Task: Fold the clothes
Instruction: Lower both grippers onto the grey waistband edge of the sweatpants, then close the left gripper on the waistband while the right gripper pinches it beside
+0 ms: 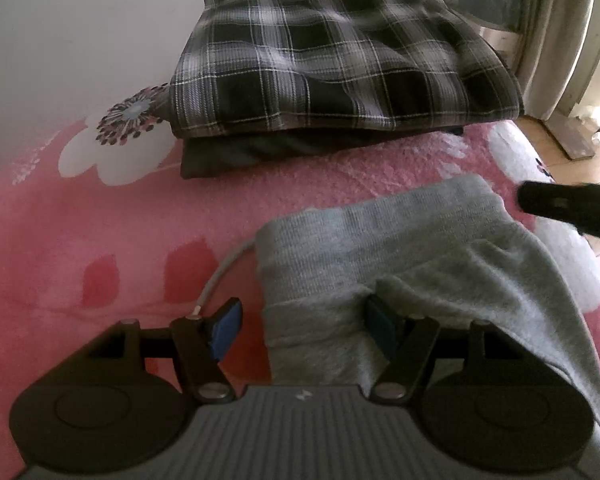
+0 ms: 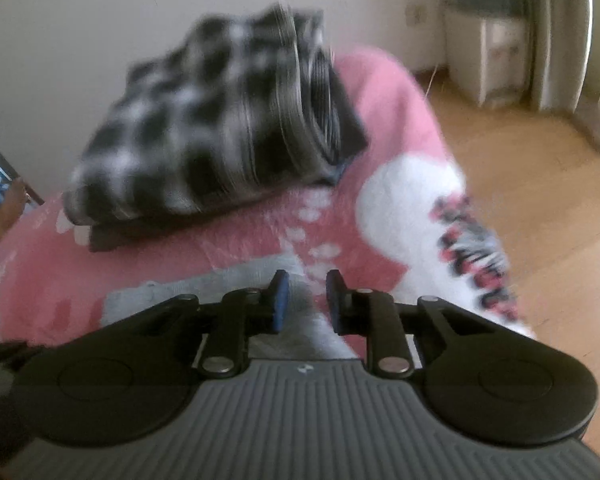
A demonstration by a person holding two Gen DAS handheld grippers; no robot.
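The grey garment was soft, matt ribbed knit. The plaid garment was woven cloth, lying on a dark matt fabric piece. The bed cover looked fuzzy, fleecy. The left hand-held gripper was matt black plastic with blue rubbery pads and shiny metal pivots. The floor was smooth wood.
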